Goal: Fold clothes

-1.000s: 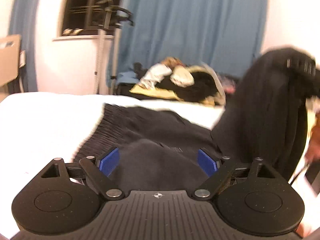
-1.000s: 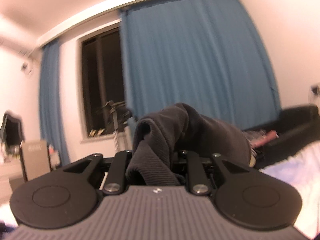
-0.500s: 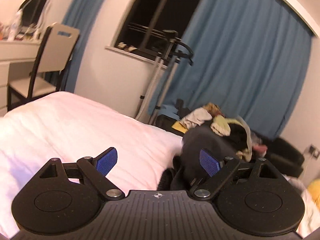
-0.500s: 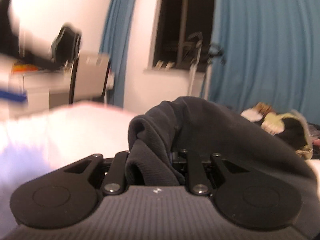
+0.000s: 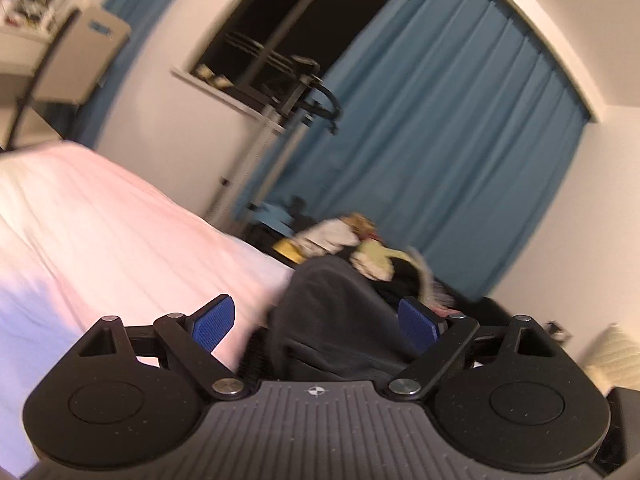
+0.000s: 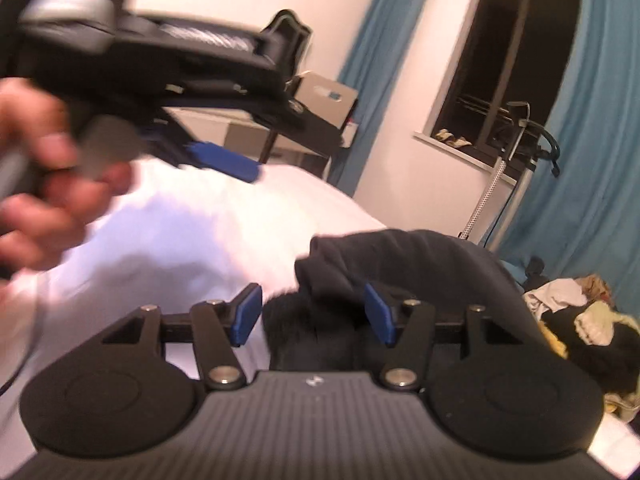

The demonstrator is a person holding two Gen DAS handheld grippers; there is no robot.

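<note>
**Dark garment heaped on the bed**

The dark garment [image 6: 420, 264] lies bunched on the white bed [image 6: 208, 236], blue curtains [image 5: 440, 140] behind. Left tongs [image 5: 316, 320] gape wide; right tongs [image 6: 312, 312] are opening, cloth loose between them.

Blurred hand [image 6: 44, 184] and left claw [image 6: 224, 164]; clothes pile [image 5: 360, 252] smeared.

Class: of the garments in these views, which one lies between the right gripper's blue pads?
The dark sweater on the white bed. It alone lies between the opening right gripper; the pale clothes pile sits beyond the bed.
</note>
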